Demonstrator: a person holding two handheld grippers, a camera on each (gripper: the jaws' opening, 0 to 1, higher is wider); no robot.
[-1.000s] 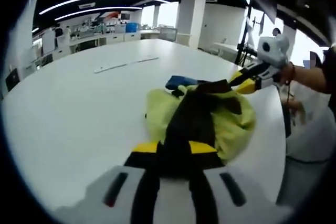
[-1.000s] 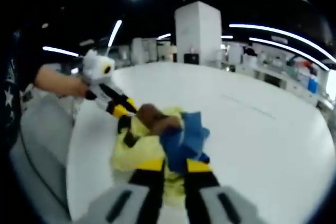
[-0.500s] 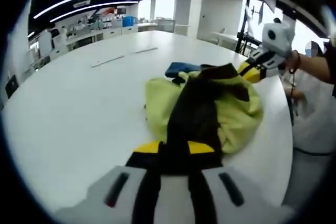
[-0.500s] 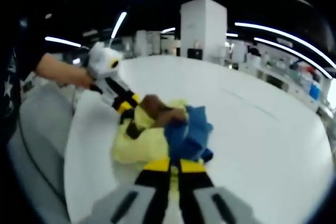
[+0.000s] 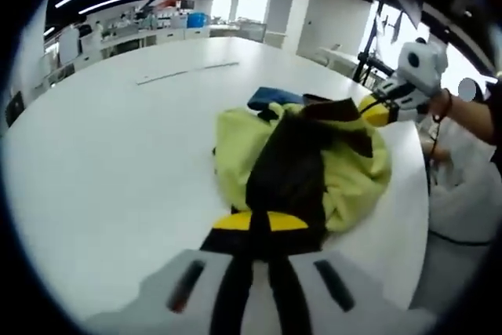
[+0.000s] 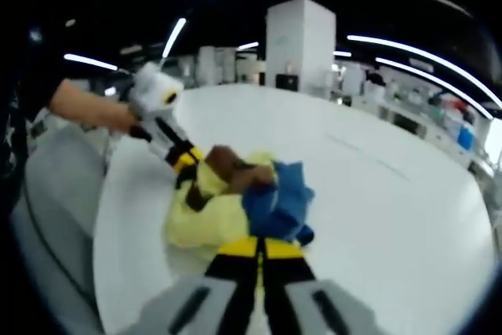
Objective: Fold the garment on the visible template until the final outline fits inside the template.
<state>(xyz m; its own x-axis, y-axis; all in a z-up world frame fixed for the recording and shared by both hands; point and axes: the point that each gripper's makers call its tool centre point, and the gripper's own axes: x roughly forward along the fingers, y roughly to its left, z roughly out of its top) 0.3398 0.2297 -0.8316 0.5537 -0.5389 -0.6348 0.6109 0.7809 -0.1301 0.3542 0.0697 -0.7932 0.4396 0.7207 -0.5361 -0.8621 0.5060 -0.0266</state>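
A crumpled garment point(image 5: 345, 170), yellow-green with black and blue parts, lies bunched on the white table point(image 5: 118, 154) near its edge. In the left gripper view my left gripper point(image 5: 259, 221) is shut on the black fabric at the near side of the heap. My right gripper point(image 5: 375, 110) comes in from the right, its yellow tips at the heap's far edge. In the right gripper view the garment point(image 6: 200, 221) shows blue folds nearest the right gripper point(image 6: 259, 247), which is shut on that fabric. The left gripper point(image 6: 187, 160) meets the heap from the left.
A thin straight line mark point(image 5: 188, 74) runs across the table far behind the garment. The table edge point(image 5: 420, 194) curves close past the heap. A person's arm point(image 6: 86, 107) holds the left gripper. Benches and a white pillar point(image 6: 302, 45) stand in the background.
The right gripper's jaws have drawn together on the blue fabric. Both cameras shifted a little. The garment heap has stayed in the same place.
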